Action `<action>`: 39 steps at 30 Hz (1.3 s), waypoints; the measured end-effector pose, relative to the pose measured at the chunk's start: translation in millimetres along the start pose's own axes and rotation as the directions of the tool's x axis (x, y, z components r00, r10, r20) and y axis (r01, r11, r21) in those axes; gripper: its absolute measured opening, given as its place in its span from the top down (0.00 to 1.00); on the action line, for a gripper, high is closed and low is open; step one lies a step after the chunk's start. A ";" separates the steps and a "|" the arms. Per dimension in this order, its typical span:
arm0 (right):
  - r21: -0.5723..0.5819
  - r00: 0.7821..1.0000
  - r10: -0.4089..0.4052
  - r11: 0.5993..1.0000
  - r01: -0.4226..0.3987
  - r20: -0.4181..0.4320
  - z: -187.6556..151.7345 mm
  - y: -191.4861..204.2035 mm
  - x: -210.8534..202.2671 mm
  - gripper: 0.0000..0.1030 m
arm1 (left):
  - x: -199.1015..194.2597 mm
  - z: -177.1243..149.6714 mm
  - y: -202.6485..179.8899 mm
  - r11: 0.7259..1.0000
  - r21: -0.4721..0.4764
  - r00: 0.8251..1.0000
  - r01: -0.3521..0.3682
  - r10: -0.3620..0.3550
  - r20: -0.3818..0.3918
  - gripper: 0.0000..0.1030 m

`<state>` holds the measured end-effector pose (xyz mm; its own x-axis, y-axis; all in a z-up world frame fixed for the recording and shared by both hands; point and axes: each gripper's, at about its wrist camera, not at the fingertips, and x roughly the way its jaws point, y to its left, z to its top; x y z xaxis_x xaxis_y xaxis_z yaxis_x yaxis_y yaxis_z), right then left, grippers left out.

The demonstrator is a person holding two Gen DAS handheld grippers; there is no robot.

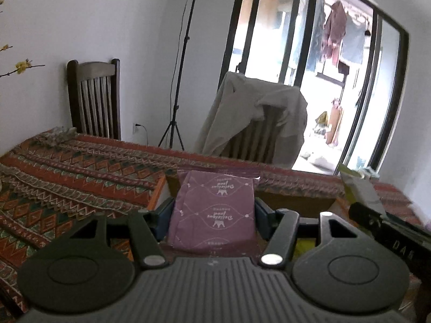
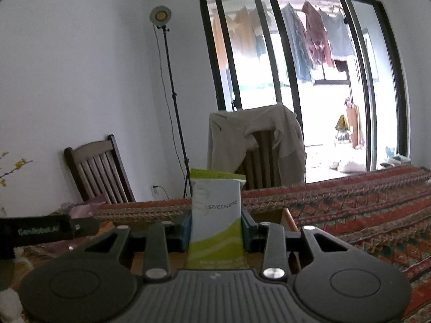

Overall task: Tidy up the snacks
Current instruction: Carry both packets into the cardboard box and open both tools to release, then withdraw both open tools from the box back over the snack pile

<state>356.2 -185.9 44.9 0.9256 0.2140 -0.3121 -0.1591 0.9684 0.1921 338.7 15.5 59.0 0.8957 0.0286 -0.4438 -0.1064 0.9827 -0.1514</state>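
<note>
We hold a purple pack [image 1: 212, 210] clamped in the left gripper [image 1: 214, 215] and a green pack [image 2: 216, 215] in the right gripper [image 2: 216, 226], both above the box [image 1: 296, 202] on the counter [image 1: 67, 167], likely for dropping in.

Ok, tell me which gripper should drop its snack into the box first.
Left, probably. The left gripper holds the purple packet right over the cardboard box. The right gripper holds its green-and-white packet with only the box's corner showing beside it.
</note>
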 end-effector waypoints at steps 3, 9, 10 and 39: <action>-0.003 1.000 0.000 1.000 0.000 -0.026 -8.8 -2.3 9.5 0.65 | 8.2 -4.5 3.5 1.000 -0.001 0.999 -0.019 0.019 -0.026 0.40; -0.005 0.998 -0.003 1.000 0.003 -0.064 -18.8 -5.2 18.3 0.65 | 19.3 -11.7 5.3 0.999 0.011 0.997 -0.033 0.034 -0.070 0.40; -0.007 0.997 -0.005 1.000 0.005 -0.077 -21.2 -5.4 20.8 0.65 | 19.7 -12.9 5.7 0.999 0.011 0.997 -0.031 0.032 -0.076 0.40; 0.032 0.998 -0.023 0.999 0.025 -0.060 -14.7 -14.4 -12.8 0.00 | -22.1 -5.9 0.4 1.000 -0.009 0.999 -0.008 0.008 0.033 0.00</action>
<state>341.6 -200.7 32.5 0.9070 0.1987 -0.3713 -0.1245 0.9688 0.2143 316.3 14.2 63.5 0.9086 0.0428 -0.4155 -0.1175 0.9808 -0.1558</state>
